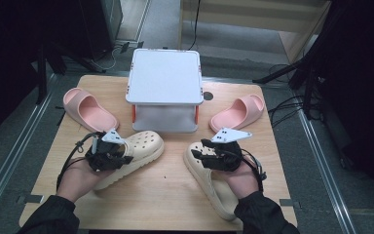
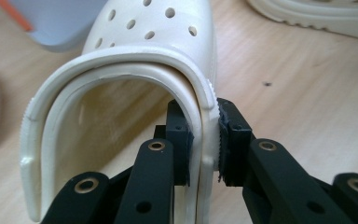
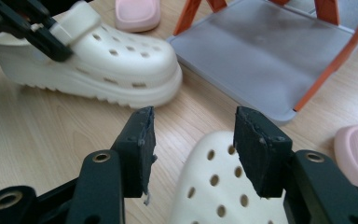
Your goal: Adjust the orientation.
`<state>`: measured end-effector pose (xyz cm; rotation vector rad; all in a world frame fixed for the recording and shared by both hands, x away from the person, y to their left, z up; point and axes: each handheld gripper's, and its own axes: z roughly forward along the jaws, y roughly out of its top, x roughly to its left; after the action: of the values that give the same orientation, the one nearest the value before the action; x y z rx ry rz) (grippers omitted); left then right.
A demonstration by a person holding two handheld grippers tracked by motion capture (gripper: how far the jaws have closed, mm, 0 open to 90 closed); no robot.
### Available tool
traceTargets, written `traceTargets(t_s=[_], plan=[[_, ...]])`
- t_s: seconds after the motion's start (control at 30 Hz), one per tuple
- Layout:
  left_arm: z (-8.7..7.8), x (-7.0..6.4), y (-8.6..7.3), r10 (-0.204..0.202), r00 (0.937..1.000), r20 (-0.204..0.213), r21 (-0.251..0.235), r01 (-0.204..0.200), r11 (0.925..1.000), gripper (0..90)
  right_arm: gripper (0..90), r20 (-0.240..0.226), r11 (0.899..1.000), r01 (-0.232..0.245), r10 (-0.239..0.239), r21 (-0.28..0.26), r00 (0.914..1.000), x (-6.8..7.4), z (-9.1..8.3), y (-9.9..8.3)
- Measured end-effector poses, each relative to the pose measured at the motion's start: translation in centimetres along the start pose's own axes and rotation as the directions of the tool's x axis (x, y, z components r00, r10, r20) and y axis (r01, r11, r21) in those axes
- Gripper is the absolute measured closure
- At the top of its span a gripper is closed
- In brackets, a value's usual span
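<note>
Your left gripper (image 2: 204, 140) clamps the rim of the left cream perforated foam clog (image 2: 158, 42), while your right gripper (image 3: 193, 149) hangs open over the right cream perforated clog (image 3: 223, 186).

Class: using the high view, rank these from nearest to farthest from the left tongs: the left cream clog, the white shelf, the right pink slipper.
1. Left cream clog: gripped by the left tongs.
2. White shelf: table centre, behind.
3. Right pink slipper: far right.

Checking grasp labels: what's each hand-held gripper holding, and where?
Left hand-held gripper clamps the cream clog by its heel-opening rim. Right hand-held gripper is open, holding nothing.
</note>
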<state>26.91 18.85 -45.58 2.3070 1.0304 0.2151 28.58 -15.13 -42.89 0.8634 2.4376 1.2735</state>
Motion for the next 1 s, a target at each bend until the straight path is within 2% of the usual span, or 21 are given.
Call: traceTargets(t_s=[0.07, 0.17, 0.3, 0.37, 0.5, 0.6, 0.67, 0.7, 0.8, 0.9, 1.0], plan=[[0.3, -0.6, 0.2, 0.001, 0.9999, 0.016, 0.006, -0.001, 1.0000, 77.1, 49.2, -0.007, 1.000, 0.001, -0.001, -0.004, 1.0000, 0.7, 0.0, 0.2], [0.8, -1.7, 0.4, 0.011, 0.9998, 0.017, 0.014, -0.011, 0.9998, 77.0, 49.9, -0.016, 1.000, 0.010, -0.011, -0.007, 0.9998, 1.7, 0.2, 0.5], [1.5, -2.4, 0.3, 0.007, 0.9996, 0.027, 0.032, -0.008, 0.9995, 76.8, 52.4, -0.026, 1.000, 0.017, -0.017, -0.004, 0.9995, 3.1, 0.7, 0.7], [1.7, -2.6, 0.2, 0.018, 0.9993, 0.032, 0.043, -0.020, 0.9989, 76.7, 53.6, -0.037, 1.000, 0.011, -0.011, -0.001, 0.9993, 3.7, 1.0, 0.7], [1.8, -2.6, 0.0, 0.013, 0.9973, 0.072, 0.049, -0.016, 0.9987, 75.6, 56.4, -0.066, 1.000, -0.011, 0.011, 0.009, 0.9978, 4.6, 1.9, 0.8], [1.3, -2.5, 0.0, 0.012, 0.9951, 0.098, 0.021, -0.014, 0.9997, 72.2, 59.5, -0.073, 0.999, -0.017, 0.019, 0.030, 0.9971, 5.3, 2.5, 0.8], [1.0, -2.4, -0.1, 0.005, 0.9951, 0.098, 0.020, -0.007, 0.9998, 70.0, 62.4, -0.076, 0.999, -0.011, 0.014, 0.038, 0.9970, 5.6, 2.9, 0.8], [0.6, -2.2, -0.2, 0.015, 0.9943, 0.105, 0.020, -0.017, 0.9997, 69.4, 63.5, -0.077, 0.999, -0.017, 0.020, 0.040, 0.9968, 5.7, 3.1, 0.8], [-0.3, -1.9, -0.3, 0.011, 0.9923, 0.123, 0.015, -0.013, 0.9998, 71.0, 67.5, -0.088, 0.998, -0.034, 0.038, 0.050, 0.9954, 5.9, 3.5, 0.8], [-1.4, -1.5, -0.3, 0.022, 0.9935, 0.112, 0.010, -0.023, 0.9997, 73.4, 74.9, -0.120, 0.997, -0.047, 0.053, 0.055, 0.9914, 6.2, 4.2, 0.9], [-2.3, -0.8, -0.4, 0.014, 0.9943, 0.105, -0.003, -0.014, 0.9999, 75.9, 77.4, -0.126, 0.997, -0.046, 0.054, 0.067, 0.9906, 6.4, 4.5, 1.0]])
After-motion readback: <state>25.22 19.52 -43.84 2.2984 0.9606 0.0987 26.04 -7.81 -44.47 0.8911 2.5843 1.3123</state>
